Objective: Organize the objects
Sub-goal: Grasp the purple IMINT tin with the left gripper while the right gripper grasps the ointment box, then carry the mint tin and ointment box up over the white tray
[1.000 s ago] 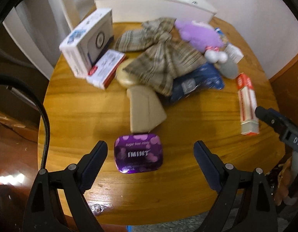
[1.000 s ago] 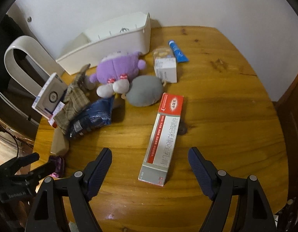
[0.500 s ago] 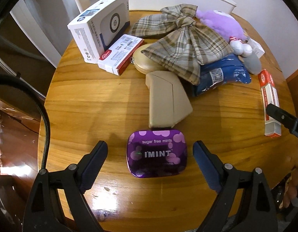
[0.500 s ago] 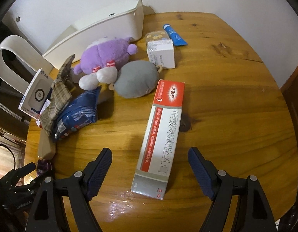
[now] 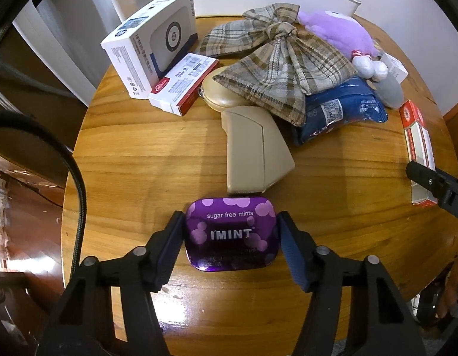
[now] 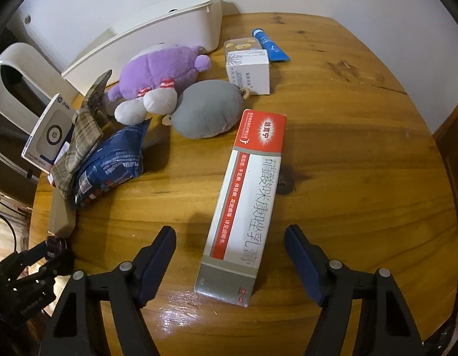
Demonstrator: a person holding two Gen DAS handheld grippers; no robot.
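The left hand-held gripper (image 5: 231, 238) is closing on the mint tin (image 5: 231, 234), which may slip off its smooth rounded edges; the right hand-held gripper (image 6: 230, 259) is closing, still clear of the ointment box (image 6: 243, 204).

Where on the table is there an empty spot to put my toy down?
The widest bare wood is right of the long red-and-white box, out to the table edge. Another bare patch lies left of the tan case, below the white boxes. The back is crowded: plaid bow, purple plush, blue packet, grey pouch.
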